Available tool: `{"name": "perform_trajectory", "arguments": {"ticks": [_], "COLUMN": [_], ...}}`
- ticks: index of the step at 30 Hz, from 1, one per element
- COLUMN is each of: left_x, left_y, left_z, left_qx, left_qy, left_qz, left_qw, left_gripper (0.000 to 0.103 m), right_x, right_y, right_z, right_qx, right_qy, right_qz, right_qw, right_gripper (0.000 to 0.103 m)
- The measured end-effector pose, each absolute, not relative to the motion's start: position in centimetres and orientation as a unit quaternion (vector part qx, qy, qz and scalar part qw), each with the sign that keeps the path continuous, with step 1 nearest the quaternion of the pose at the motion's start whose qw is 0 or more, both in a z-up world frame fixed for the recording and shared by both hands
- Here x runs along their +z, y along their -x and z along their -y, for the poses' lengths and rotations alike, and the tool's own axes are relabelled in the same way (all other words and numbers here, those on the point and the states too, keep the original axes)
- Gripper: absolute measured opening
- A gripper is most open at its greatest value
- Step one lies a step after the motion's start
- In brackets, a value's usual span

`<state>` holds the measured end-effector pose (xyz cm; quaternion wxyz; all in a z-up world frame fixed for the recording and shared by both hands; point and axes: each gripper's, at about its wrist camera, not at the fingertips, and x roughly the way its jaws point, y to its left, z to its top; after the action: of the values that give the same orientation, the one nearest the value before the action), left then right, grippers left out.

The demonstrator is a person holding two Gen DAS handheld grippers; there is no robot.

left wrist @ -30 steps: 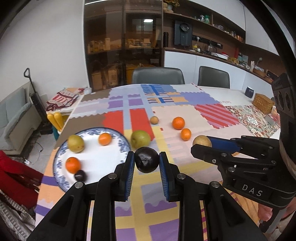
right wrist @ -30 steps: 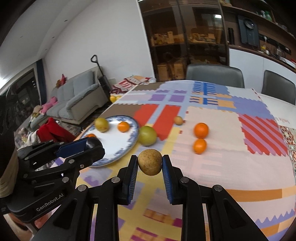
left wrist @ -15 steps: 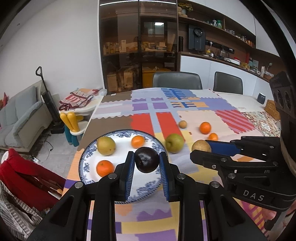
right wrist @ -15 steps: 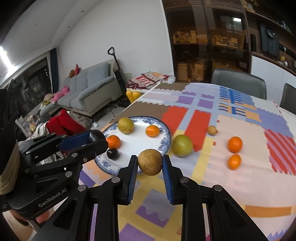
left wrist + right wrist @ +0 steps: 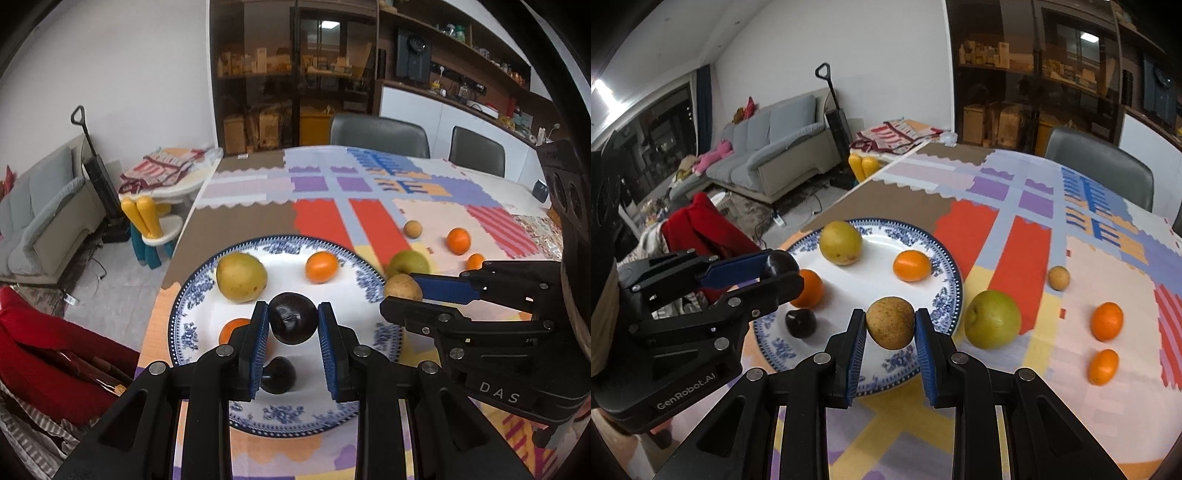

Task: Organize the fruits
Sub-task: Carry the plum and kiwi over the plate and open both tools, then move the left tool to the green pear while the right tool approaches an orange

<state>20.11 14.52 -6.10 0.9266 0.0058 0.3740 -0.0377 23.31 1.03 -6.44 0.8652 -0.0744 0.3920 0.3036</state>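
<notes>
Left gripper (image 5: 293,324) clamps dark round plum (image 5: 293,322), right gripper (image 5: 891,328) clamps brown speckled fruit (image 5: 890,326) (both carried above blue-rimmed white plate (image 5: 364,280) for drop-off).

Even indoor light is filling both wrist views. A ceiling fixture is glaring white at the upper left edge of the right view, and a lit panel is reflecting in the dark glass-fronted wooden cabinet (image 5: 295,85). Fisheye distortion is bending walls and shelves; black vignetting is ringing each frame. The patchwork multicoloured tablecloth (image 5: 1071,258) is smearing slightly. Soft shadows are lying under fruit on the white blue-rimmed ceramic plate (image 5: 354,291).
</notes>
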Motion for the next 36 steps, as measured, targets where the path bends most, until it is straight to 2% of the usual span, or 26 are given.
{"name": "perform_trajectory", "arguments": {"ticks": [11,12,14,15,17,21,24,29,31,36], "left_x": [-7.9,-7.9,-7.7,-7.5,-6.9,-5.3,-4.1,-2.4,-2.0,-1.1], "left_y": [-21.4,-21.4,-21.1,-20.9,-20.4,-18.8,-17.6,-15.8,-15.3,-14.6], "left_z": [-14.7,-14.9,-15.1,-15.1,-15.2,-14.6,-13.8,-12.0,-11.4,-9.3], "left_qx": [-0.039,-0.038,-0.031,-0.026,-0.017,-0.011,-0.010,-0.016,-0.019,-0.026], "left_qy": [-0.015,-0.013,-0.011,-0.012,-0.011,-0.006,-0.003,0.002,0.002,-0.012], "left_qz": [-0.387,-0.388,-0.385,-0.382,-0.376,-0.358,-0.342,-0.324,-0.319,-0.310], "left_qw": [0.921,0.921,0.922,0.924,0.926,0.934,0.940,0.946,0.948,0.950], "left_gripper": [0.028,0.031,0.040,0.040,0.041,0.051,0.057,0.066,0.067,0.072], "right_x": [-8.8,-8.8,-8.5,-8.4,-7.8,-6.6,-5.7,-3.7,-2.9,-1.5], "right_y": [-25.2,-25.2,-25.0,-24.8,-24.3,-22.9,-21.9,-19.8,-19.0,-17.8], "right_z": [-2.1,-2.1,-1.9,-1.8,-1.4,-0.2,0.9,3.5,4.7,7.3], "right_qx": [0.301,0.302,0.298,0.297,0.295,0.286,0.281,0.258,0.244,0.208], "right_qy": [0.083,0.083,0.083,0.083,0.085,0.075,0.064,0.050,0.043,0.038], "right_qz": [-0.410,-0.410,-0.404,-0.400,-0.391,-0.378,-0.372,-0.348,-0.339,-0.321], "right_qw": [0.857,0.857,0.861,0.863,0.868,0.877,0.882,0.900,0.908,0.923], "right_gripper": [0.028,0.029,0.038,0.042,0.042,0.042,0.049,0.052,0.060,0.063]}}
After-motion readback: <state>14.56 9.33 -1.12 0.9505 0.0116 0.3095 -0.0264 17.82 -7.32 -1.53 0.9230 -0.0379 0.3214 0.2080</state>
